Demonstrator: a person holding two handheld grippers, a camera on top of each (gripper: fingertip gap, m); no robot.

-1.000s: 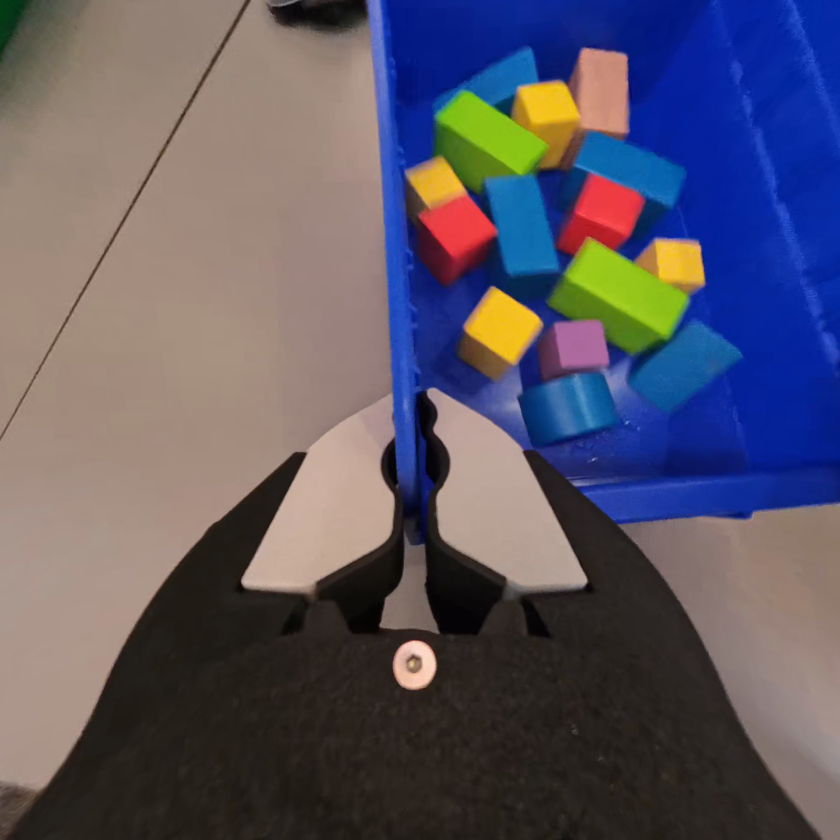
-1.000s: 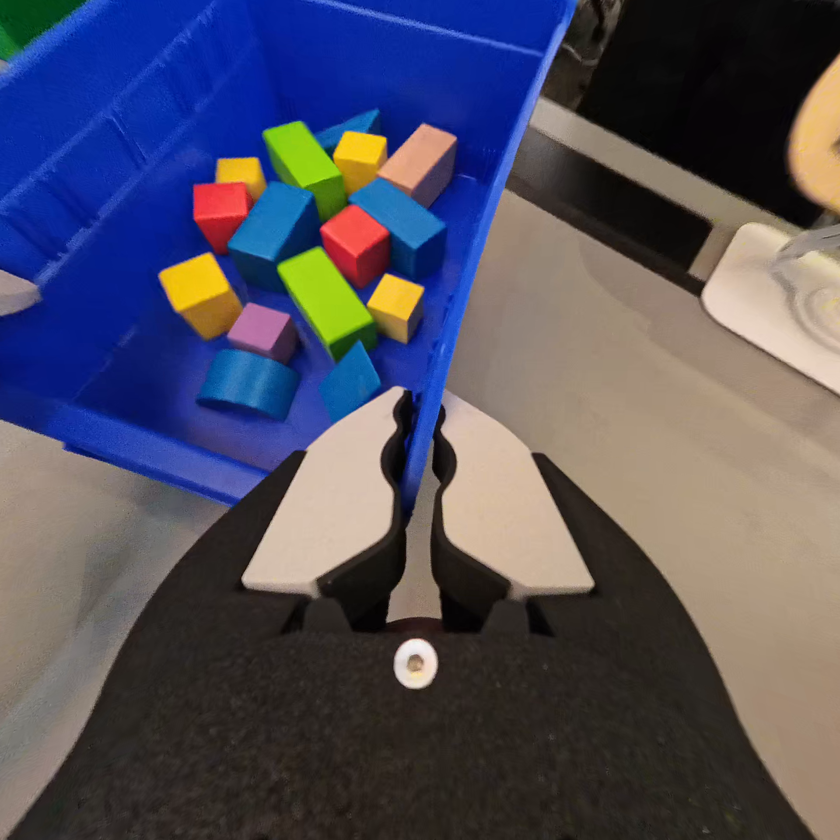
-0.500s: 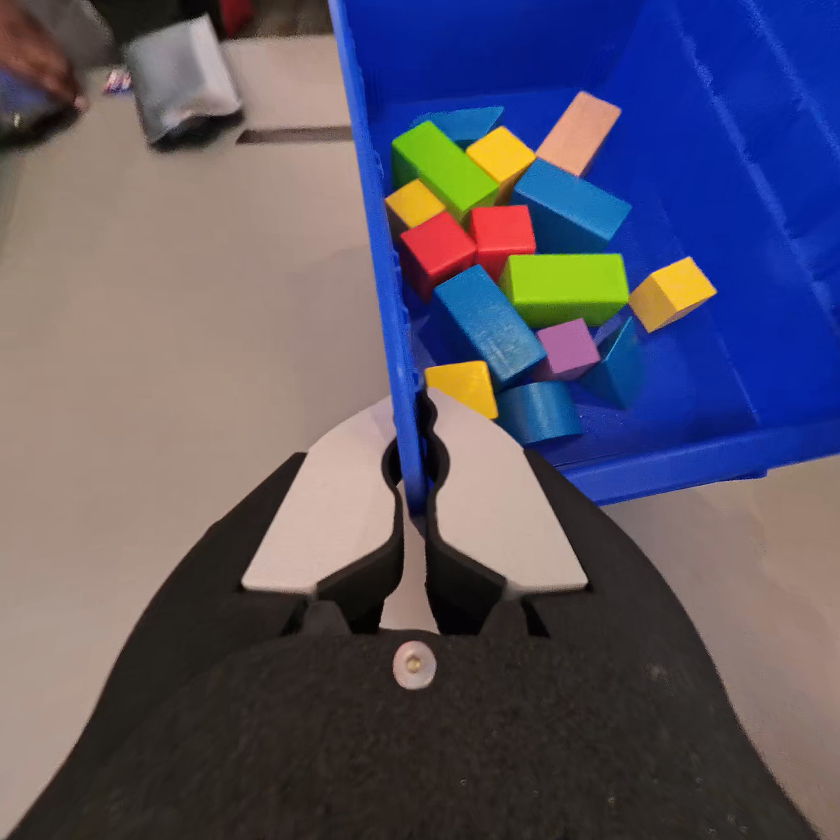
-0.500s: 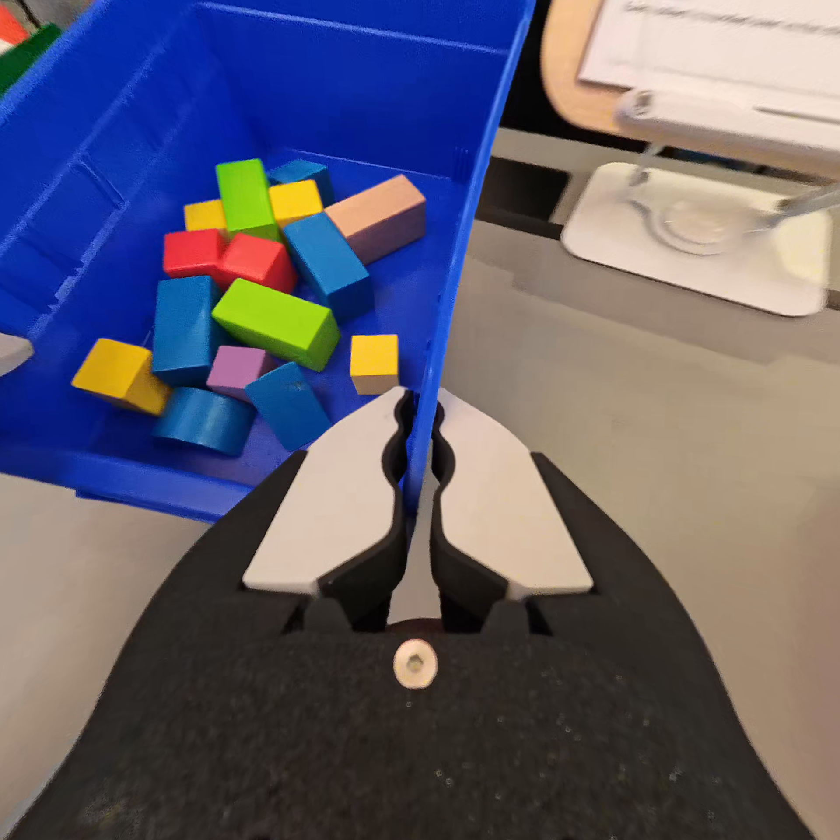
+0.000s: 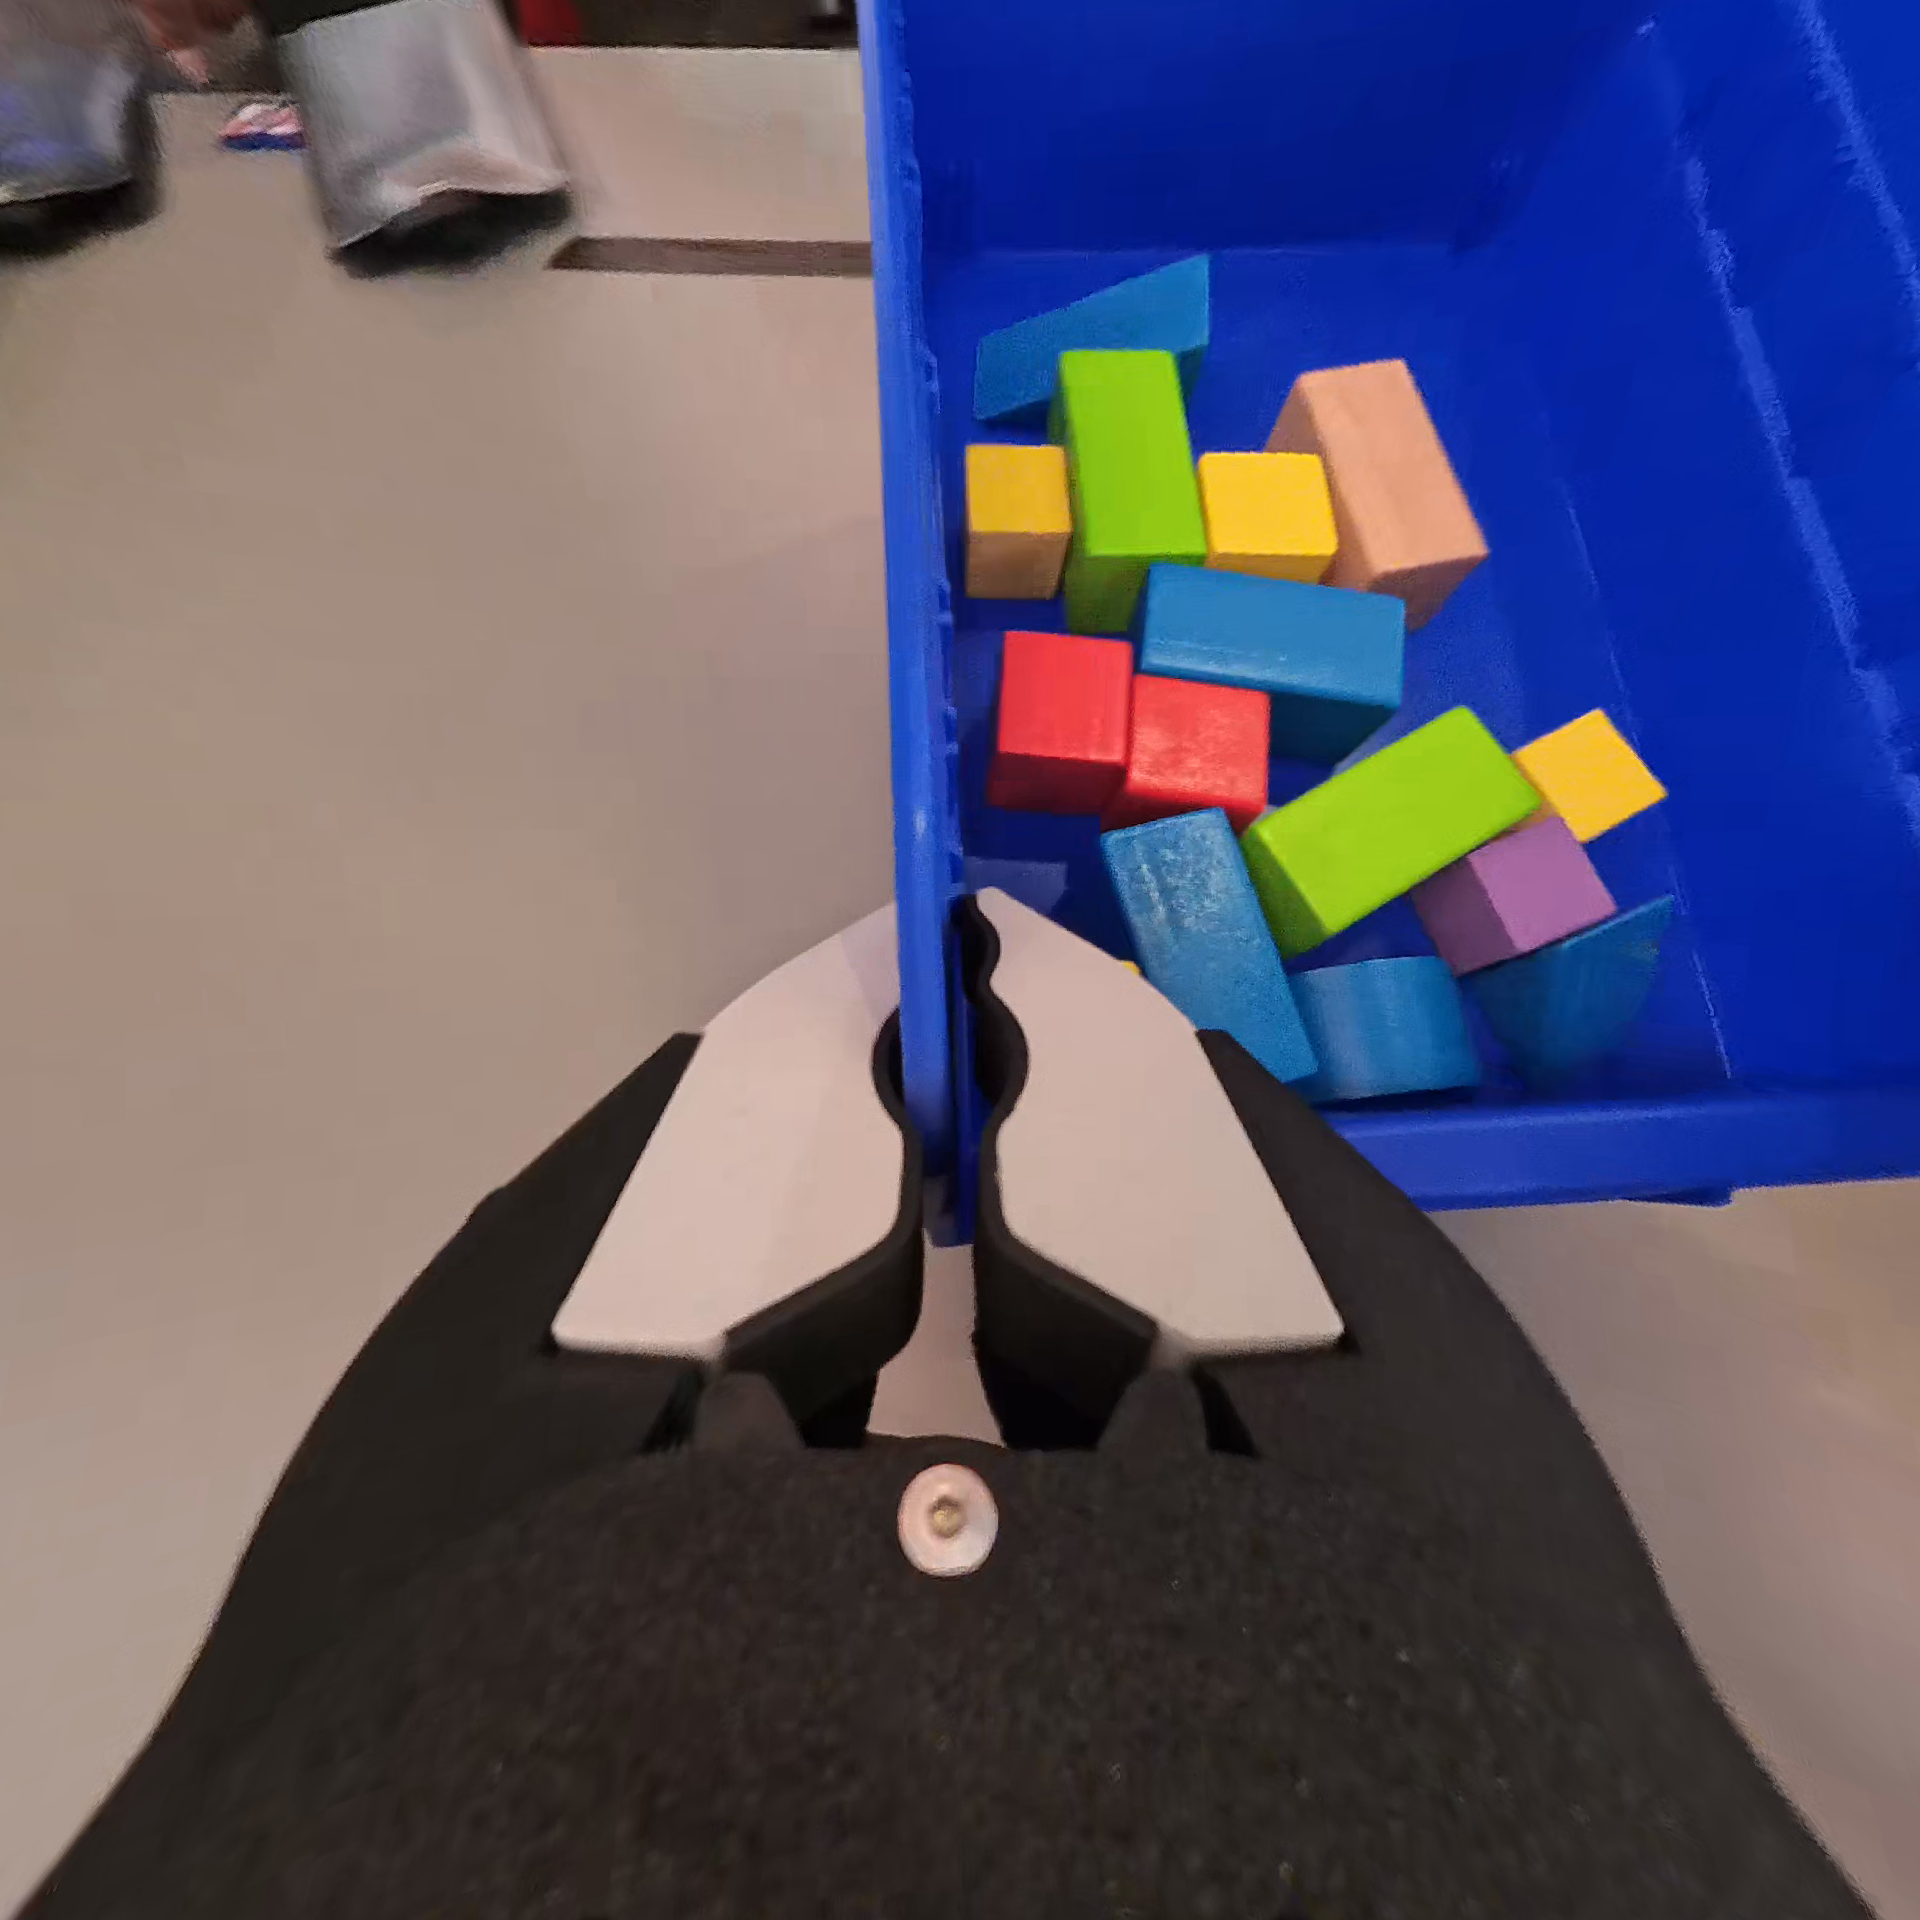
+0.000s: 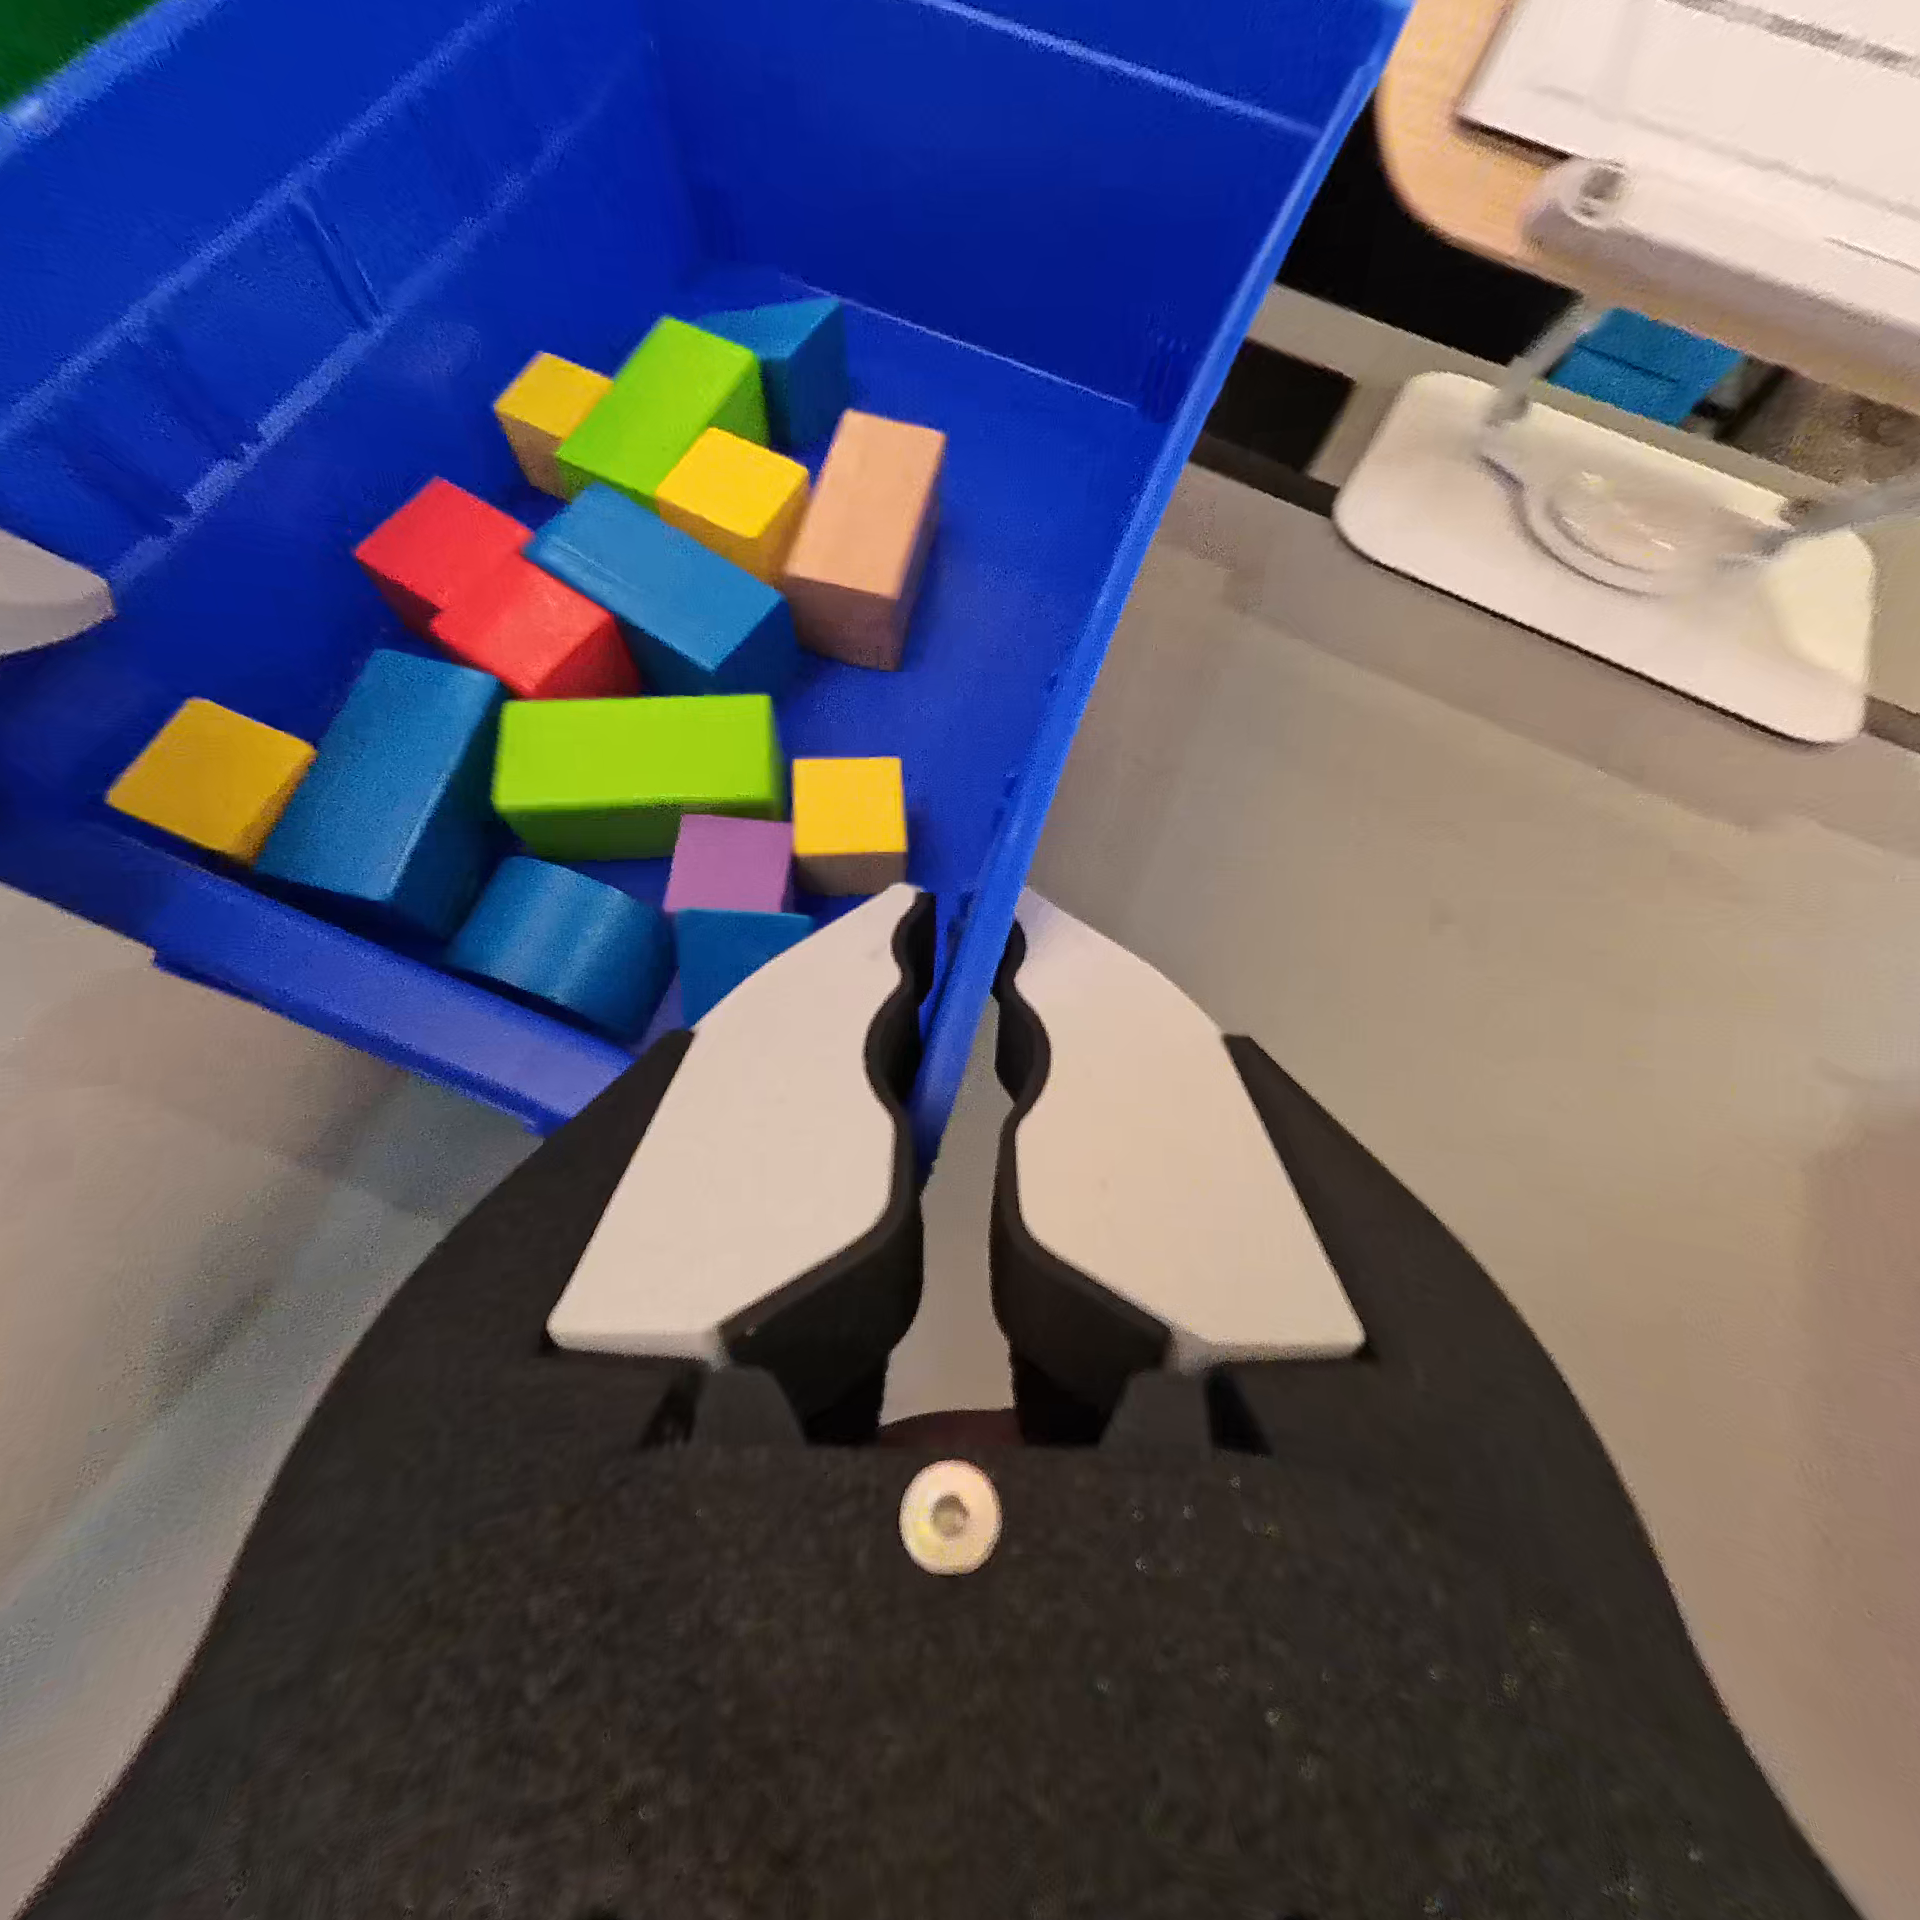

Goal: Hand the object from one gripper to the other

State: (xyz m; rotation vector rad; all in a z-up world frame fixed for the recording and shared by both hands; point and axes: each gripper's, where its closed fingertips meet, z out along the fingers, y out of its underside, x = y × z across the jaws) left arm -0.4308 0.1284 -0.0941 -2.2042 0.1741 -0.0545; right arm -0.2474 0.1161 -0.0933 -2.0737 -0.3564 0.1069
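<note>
Blue plastic bin point(image 5: 1455, 156) hangs between two sets of tongs: the left tongs point(image 5: 940, 997) pinch its left side wall near the front corner, and the right tongs point(image 6: 961, 977) pinch the opposite wall, with a pale tip of the left tongs showing past the far wall at the edge of the right wrist view. Loose wooden blocks lie heaped on the bin floor, among them a long green block point(image 6: 636, 771), two red cubes point(image 5: 1127, 727), several blue blocks, yellow cubes, a purple cube point(image 6: 729, 862) and a tan block point(image 5: 1377, 488). With both sides gripped, the handover looks to be at the shared-hold stage, and the risk lies in the release: each grip bites only a thin strip of wall close to one corner, so once one side lets go, the bin would likely swing down about the remaining pinch, the wall could slip out, and the blocks would slide to the low end or spill. The wall in the right tongs already looks bowed, though the wide lens may cause that. Below is a plain grey desk point(image 5: 416, 727); a silvery pouch point(image 5: 416, 125) stands at its far left, and a white stand base point(image 6: 1600, 551) with a tan board above it lies off to the right.
</note>
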